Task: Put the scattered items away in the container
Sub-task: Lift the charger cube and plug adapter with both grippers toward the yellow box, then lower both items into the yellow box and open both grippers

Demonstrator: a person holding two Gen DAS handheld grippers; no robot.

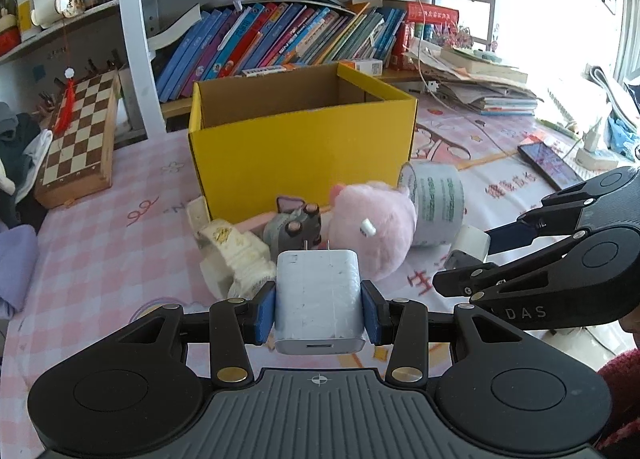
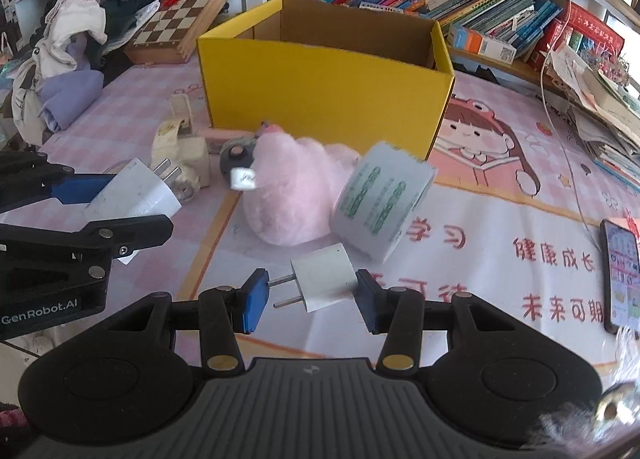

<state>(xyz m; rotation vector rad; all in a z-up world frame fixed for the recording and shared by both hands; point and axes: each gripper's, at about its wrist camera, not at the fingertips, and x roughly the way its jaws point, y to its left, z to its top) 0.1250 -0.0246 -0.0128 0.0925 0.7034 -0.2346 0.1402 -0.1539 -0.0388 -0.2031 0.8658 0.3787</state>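
Observation:
My left gripper (image 1: 319,309) is shut on a large white charger (image 1: 319,301), prongs pointing away; it also shows in the right wrist view (image 2: 134,193). My right gripper (image 2: 310,295) is open around a small white plug adapter (image 2: 324,282) that lies on the table, its pads apart from it. The open yellow box (image 1: 300,147) stands behind, also in the right wrist view (image 2: 324,95). In front of it lie a pink plush toy (image 2: 296,191), a tape roll (image 2: 382,205), a grey toy (image 1: 294,227) and a cream tape dispenser (image 1: 232,255).
A chessboard (image 1: 78,139) leans at the left, with a clothes pile (image 2: 76,43) nearby. A phone (image 2: 622,279) lies at the right. Stacked books and papers (image 1: 480,87) sit at the back right under a bookshelf (image 1: 280,39). A cable (image 2: 560,119) hangs down.

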